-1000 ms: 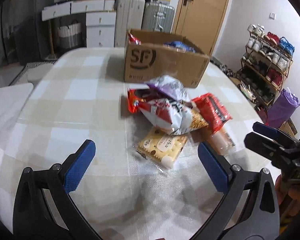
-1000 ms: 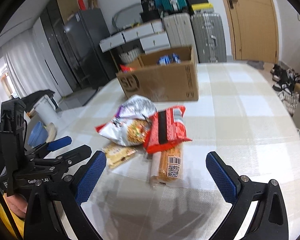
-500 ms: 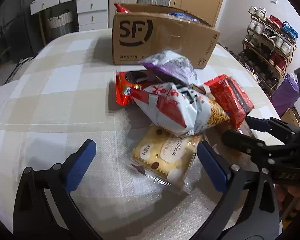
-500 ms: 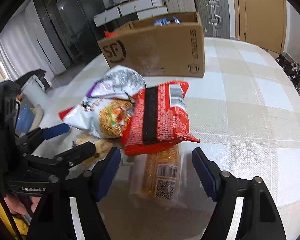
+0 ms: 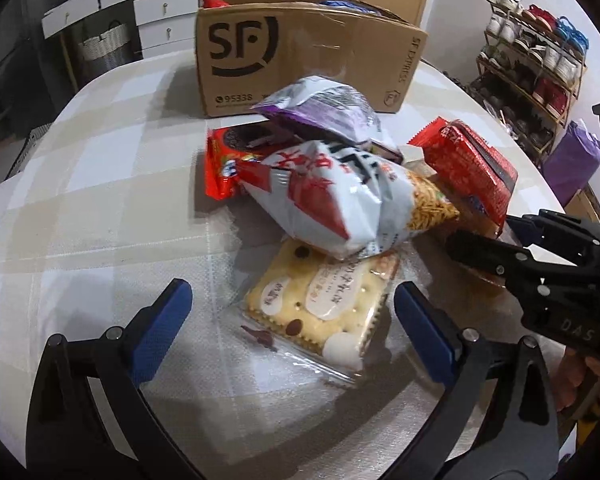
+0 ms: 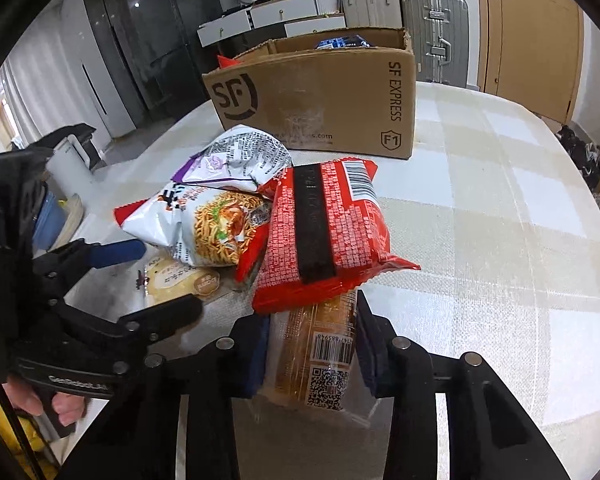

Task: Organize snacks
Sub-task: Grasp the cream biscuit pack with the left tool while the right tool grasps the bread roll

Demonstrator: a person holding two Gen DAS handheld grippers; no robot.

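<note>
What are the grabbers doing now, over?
Right gripper shut on orange cracker pack. Left gripper open around biscuit pack. Red noodle bag lies on the cracker pack.

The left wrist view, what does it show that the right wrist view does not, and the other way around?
Only the left wrist view shows the shoe rack and the red cookie pack under the pile.

Only the right wrist view shows the right gripper shut on the orange biscuit pack, plus the refrigerator.

Both show the SF cardboard box, the noodle snack bag, the cracker pack between the open left gripper pads, and the red packet.
</note>
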